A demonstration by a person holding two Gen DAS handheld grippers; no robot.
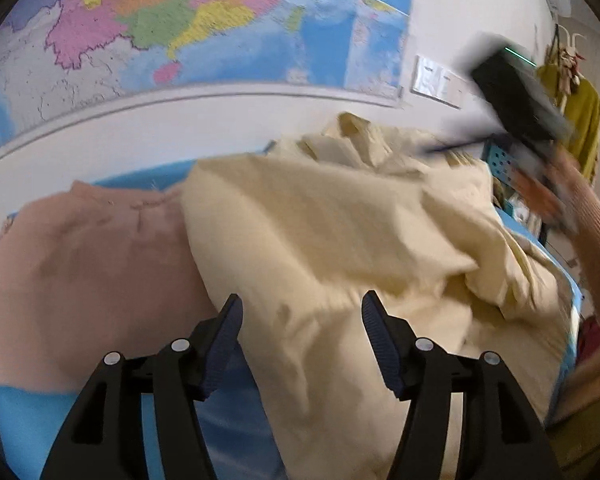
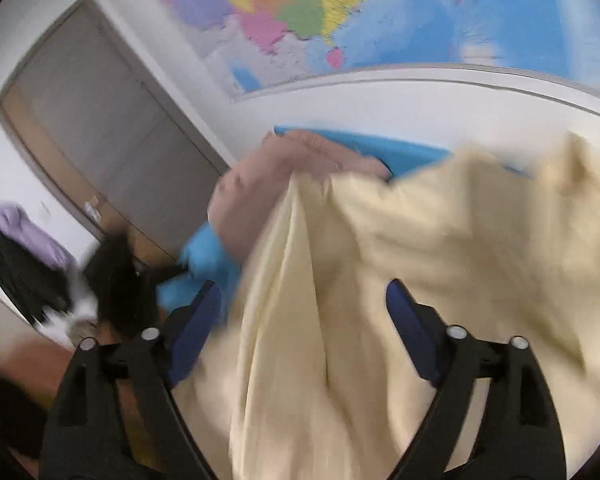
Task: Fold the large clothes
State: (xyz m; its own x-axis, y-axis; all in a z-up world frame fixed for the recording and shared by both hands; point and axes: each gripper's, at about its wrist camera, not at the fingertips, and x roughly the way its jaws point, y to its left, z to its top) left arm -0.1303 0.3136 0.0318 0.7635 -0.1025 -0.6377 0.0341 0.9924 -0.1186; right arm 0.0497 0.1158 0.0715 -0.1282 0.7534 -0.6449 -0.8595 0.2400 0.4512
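Note:
A large cream garment (image 1: 340, 240) lies crumpled on a blue-covered table (image 1: 24, 420). A pink garment (image 1: 80, 272) lies to its left, partly under it. My left gripper (image 1: 300, 340) is open just above the cream cloth's near edge, with nothing between its fingers. In the right wrist view the cream garment (image 2: 420, 260) fills the middle and right, with the pink garment (image 2: 260, 184) behind it. My right gripper (image 2: 304, 320) is open, its fingers on either side of a hanging fold of cream cloth. The right gripper also shows blurred in the left wrist view (image 1: 520, 96), raised at the right.
A coloured wall map (image 1: 180, 20) hangs behind the table. A grey door (image 2: 92, 128) stands at the left. Dark and purple clothes (image 2: 24, 248) hang at the far left. A yellow garment (image 1: 580, 120) hangs on a rack at the right, near a teal perforated crate (image 1: 500, 160).

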